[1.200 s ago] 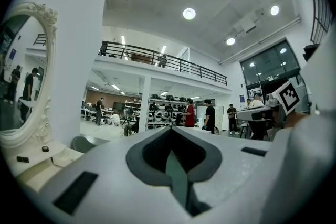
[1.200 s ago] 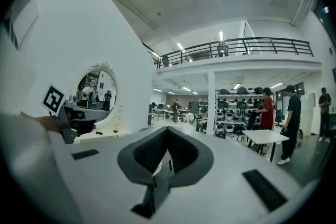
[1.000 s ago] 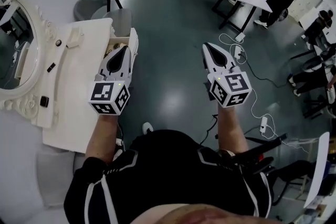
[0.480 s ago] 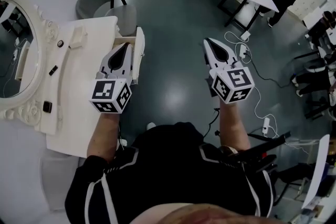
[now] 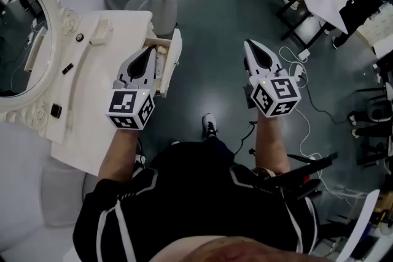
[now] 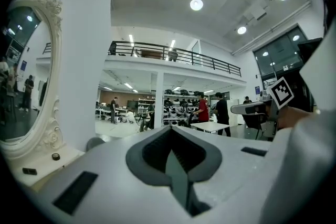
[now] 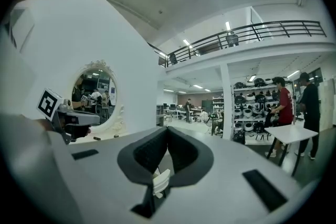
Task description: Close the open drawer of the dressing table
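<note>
Drawer (image 5: 174, 63) open, sticking out past the dressing table's (image 5: 92, 107) front edge.
Rigid and should slide easily, I judge; push flat on its front panel, no grasp needed. Contents mostly hidden under my left gripper (image 5: 148, 52) (jaws together, empty). Right gripper (image 5: 250, 46) likewise closed, well apart over the floor (image 5: 209, 15).

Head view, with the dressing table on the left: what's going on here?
A person stands beside a white dressing table with a claw in each hand. The drawer stands pulled open, not yet closed. The left claw is over the drawer, jaws together with nothing between them; whether it touches the drawer cannot be told. The right claw, also shut and empty, is held out over the grey floor, away from the table.
</note>
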`<action>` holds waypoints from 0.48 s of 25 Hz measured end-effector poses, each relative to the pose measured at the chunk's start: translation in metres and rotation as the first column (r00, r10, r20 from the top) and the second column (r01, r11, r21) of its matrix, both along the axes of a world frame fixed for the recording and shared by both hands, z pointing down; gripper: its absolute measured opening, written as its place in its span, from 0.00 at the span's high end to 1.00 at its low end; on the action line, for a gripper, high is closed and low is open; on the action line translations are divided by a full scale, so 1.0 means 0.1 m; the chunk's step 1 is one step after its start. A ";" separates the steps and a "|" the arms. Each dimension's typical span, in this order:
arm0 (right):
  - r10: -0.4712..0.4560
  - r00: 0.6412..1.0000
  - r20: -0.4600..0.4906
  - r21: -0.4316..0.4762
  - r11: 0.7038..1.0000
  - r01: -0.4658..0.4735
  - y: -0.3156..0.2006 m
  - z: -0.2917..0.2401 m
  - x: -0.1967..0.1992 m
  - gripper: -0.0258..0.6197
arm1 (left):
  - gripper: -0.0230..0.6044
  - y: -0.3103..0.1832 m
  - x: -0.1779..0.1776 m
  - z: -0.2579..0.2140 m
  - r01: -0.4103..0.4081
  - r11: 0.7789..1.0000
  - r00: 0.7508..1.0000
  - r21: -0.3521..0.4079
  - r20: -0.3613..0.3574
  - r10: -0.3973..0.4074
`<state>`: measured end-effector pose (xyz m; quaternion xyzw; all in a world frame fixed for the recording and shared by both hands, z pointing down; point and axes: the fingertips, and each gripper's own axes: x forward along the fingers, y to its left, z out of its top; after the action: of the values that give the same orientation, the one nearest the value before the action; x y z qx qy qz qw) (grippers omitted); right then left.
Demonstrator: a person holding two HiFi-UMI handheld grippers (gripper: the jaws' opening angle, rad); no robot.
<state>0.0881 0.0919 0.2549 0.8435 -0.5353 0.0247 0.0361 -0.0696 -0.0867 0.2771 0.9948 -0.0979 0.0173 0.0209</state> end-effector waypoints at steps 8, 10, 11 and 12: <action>-0.131 0.991 0.005 -0.002 0.991 0.131 -0.39 0.08 0.76 0.95 | 0.96 -0.16 0.58 0.05 0.122 0.992 0.992 0.028 0.030 -0.123; -0.157 0.988 0.002 -0.002 0.988 0.157 -0.47 0.06 0.96 0.95 | 0.96 -0.18 0.74 0.05 0.146 0.989 0.989 0.038 0.036 -0.147; -0.168 0.986 0.000 0.001 0.986 0.168 -0.51 0.05 1.04 0.95 | 0.96 -0.20 0.81 0.06 0.157 0.987 0.987 0.040 0.037 -0.159; -0.178 0.984 -0.004 0.003 0.984 0.178 -0.54 0.03 1.13 0.95 | 0.96 -0.21 0.88 0.06 0.168 0.985 0.985 0.041 0.038 -0.170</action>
<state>0.2009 0.0383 0.2582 0.7925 -0.6085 0.0188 0.0378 0.0187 -0.1080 0.2831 0.9826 -0.1827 0.0344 0.0016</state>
